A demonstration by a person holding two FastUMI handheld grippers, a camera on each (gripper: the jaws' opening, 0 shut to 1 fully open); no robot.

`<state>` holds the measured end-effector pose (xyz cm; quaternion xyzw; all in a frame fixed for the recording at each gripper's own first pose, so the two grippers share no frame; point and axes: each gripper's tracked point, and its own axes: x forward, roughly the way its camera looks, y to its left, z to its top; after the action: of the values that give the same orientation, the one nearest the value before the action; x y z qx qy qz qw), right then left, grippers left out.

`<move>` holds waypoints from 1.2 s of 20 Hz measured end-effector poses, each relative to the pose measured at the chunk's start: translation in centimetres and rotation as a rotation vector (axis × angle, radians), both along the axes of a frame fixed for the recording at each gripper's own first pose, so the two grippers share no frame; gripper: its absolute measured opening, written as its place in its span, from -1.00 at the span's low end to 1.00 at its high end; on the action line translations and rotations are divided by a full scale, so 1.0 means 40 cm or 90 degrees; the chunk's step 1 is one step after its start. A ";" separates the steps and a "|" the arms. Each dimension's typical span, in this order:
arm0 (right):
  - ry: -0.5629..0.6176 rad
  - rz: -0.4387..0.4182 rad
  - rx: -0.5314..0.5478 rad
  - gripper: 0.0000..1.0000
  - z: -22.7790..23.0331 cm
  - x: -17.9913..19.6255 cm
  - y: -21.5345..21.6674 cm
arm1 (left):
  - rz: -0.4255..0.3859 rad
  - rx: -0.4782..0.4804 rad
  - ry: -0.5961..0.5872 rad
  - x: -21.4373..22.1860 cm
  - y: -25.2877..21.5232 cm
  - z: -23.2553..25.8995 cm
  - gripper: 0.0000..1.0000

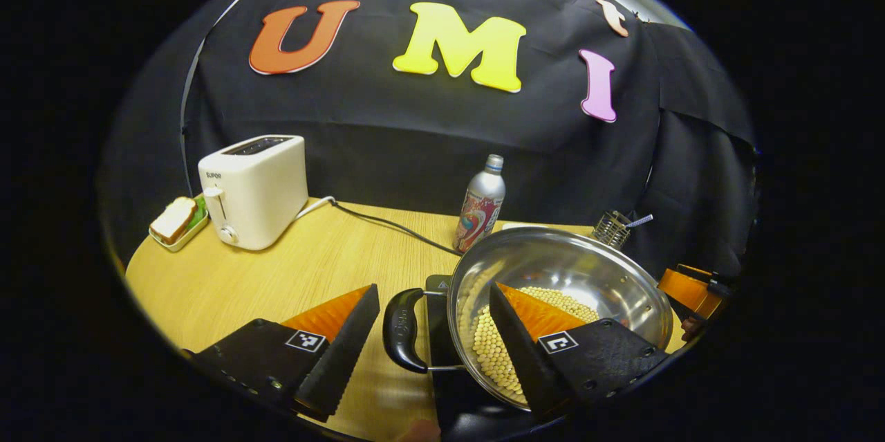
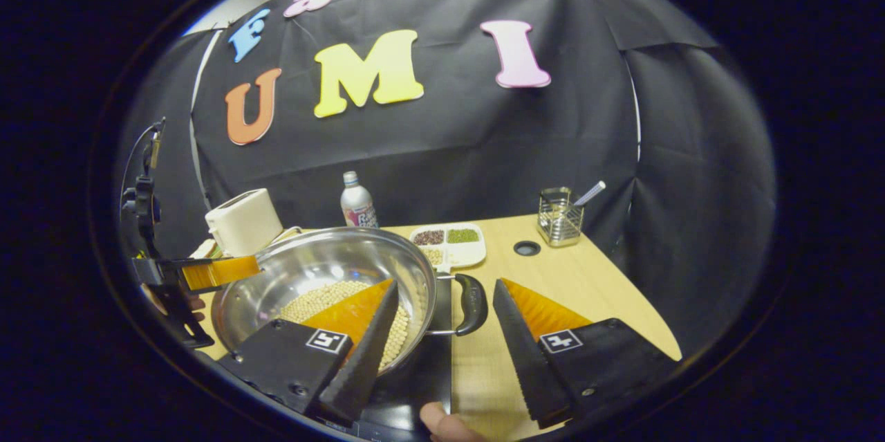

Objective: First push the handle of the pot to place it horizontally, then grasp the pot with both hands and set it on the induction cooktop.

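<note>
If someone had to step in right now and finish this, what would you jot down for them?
Left gripper: jaws open, straddling the pot's left handle.
Right gripper: jaws open, straddling the right handle.
The pot, with beans inside, sits on the dark induction cooktop at the table's near edge.
Done: handles lie level and the pot appears to be on the cooktop.
Left: probably just confirm it is squarely seated, then back both grippers away.

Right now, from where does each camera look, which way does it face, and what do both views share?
Left gripper view: rides the left gripper, facing the pot and toaster; its open fingers straddle the pot's left handle.
Right gripper view: rides the right gripper, facing the pot and divided tray; open fingers straddle the right handle; a fingertip shows below.
Shared: pot, toaster, bottle, utensil holder.
</note>
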<state>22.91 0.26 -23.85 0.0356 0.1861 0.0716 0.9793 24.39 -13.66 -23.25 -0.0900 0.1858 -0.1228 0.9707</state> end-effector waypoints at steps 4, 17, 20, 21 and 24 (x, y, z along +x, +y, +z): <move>-0.046 -0.006 -0.029 0.92 0.075 -0.098 -0.007 | 0.017 -0.027 -0.074 -0.094 0.039 0.105 0.92; -0.180 -0.018 -0.019 0.97 0.330 -0.478 -0.042 | 0.071 -0.015 -0.168 -0.511 0.159 0.314 0.90; -0.193 -0.022 -0.005 0.97 0.381 -0.560 -0.059 | 0.079 -0.006 -0.177 -0.597 0.183 0.359 0.90; -0.205 -0.024 -0.004 0.97 0.406 -0.586 -0.066 | 0.078 -0.001 -0.185 -0.624 0.189 0.382 0.90; -0.224 -0.044 -0.023 0.97 0.459 -0.652 -0.095 | 0.073 0.026 -0.207 -0.702 0.204 0.438 0.90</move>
<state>-3.18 -3.54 -5.51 0.0115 0.0118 0.0400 0.9991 -3.70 -5.50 -5.72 -0.0597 0.0230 -0.0764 0.9950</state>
